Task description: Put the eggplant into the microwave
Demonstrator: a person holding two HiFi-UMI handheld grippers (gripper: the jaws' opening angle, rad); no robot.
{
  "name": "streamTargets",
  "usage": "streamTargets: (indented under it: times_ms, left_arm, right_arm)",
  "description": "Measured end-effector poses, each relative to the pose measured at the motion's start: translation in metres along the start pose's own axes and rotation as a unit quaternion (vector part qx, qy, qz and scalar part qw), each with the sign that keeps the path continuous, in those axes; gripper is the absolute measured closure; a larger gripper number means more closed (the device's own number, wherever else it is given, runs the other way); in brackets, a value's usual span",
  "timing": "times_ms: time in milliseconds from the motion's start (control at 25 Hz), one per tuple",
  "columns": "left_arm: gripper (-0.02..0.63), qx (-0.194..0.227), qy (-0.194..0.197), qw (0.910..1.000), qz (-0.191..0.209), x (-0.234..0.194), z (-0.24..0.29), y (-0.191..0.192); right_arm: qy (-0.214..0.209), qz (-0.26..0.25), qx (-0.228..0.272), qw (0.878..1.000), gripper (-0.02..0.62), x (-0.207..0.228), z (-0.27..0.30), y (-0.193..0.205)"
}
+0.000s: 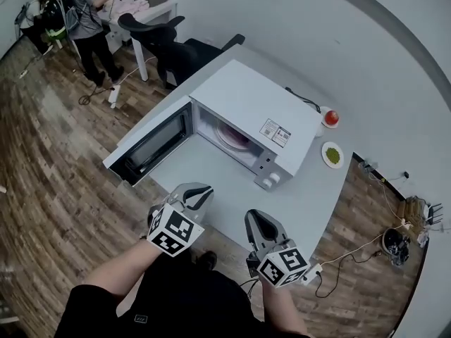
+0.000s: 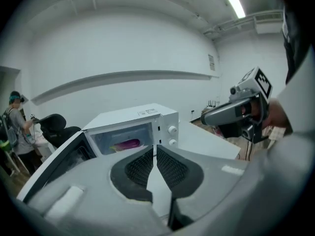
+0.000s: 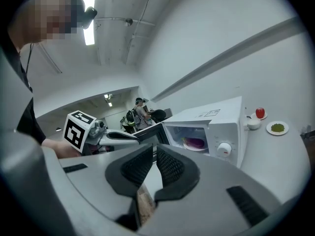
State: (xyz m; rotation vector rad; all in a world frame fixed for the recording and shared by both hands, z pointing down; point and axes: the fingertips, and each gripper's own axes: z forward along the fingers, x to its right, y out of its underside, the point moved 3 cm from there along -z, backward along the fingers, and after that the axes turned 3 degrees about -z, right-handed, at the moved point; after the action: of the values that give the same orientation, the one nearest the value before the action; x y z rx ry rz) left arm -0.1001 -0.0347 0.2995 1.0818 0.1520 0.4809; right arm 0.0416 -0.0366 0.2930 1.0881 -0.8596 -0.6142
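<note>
The white microwave (image 1: 254, 111) stands on the grey table (image 1: 317, 196) with its door (image 1: 151, 143) swung wide open to the left. The purple eggplant (image 1: 236, 138) lies on the plate inside; it also shows in the left gripper view (image 2: 127, 143) and the right gripper view (image 3: 195, 142). My left gripper (image 1: 201, 189) hovers near the table's front edge, in front of the open door, shut and empty (image 2: 154, 149). My right gripper (image 1: 255, 217) is beside it to the right, also shut with nothing between its pads (image 3: 154, 149). Both are well short of the microwave.
A red tomato on a small dish (image 1: 331, 117) and a plate with green food (image 1: 332, 154) sit behind the microwave at the right. A black office chair (image 1: 165, 44) and a person (image 1: 84, 13) are at the back left. Cables lie on the wooden floor at right (image 1: 352, 248).
</note>
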Motion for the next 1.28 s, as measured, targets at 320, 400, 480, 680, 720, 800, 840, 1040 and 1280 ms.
streamTargets:
  times_ms: [320, 400, 480, 680, 720, 800, 840, 1040, 1280]
  left_arm:
    - [0.58, 0.051, 0.034, 0.9947, -0.082, 0.038, -0.035, -0.025]
    - [0.58, 0.07, 0.039, 0.9924, -0.093, 0.041, -0.041, -0.032]
    - [0.58, 0.086, 0.042, 0.9899, -0.104, 0.041, -0.049, -0.038]
    - [0.58, 0.104, 0.067, 0.9868, -0.104, 0.04, -0.068, -0.046]
    - [0.58, 0.106, 0.07, 0.9862, -0.106, 0.038, -0.072, -0.046]
    - [0.58, 0.112, 0.072, 0.9848, -0.112, 0.03, -0.079, -0.047]
    - [0.58, 0.116, 0.072, 0.9841, -0.115, 0.026, -0.083, -0.048]
    - [0.58, 0.139, 0.065, 0.9806, -0.122, 0.01, -0.095, -0.06]
    - [0.58, 0.147, 0.055, 0.9821, -0.104, -0.001, -0.107, -0.064]
  right_arm:
    - [-0.006, 0.014, 0.012, 1.0, 0.563, -0.013, -0.025, -0.007]
    - [-0.008, 0.016, 0.017, 1.0, 0.565, -0.023, -0.028, -0.008]
    - [-0.003, 0.015, 0.021, 1.0, 0.565, -0.03, -0.029, -0.011]
    - [0.01, 0.015, 0.03, 0.999, 0.566, -0.043, -0.024, -0.018]
    - [0.011, 0.011, 0.031, 0.999, 0.566, -0.046, -0.022, -0.02]
    - [0.014, -0.002, 0.036, 0.999, 0.569, -0.053, -0.018, -0.026]
    - [0.017, -0.012, 0.04, 0.999, 0.571, -0.056, -0.016, -0.029]
    - [0.03, -0.053, 0.045, 0.997, 0.58, -0.073, -0.009, -0.038]
    - [0.016, -0.072, 0.041, 0.996, 0.581, -0.088, 0.002, -0.042]
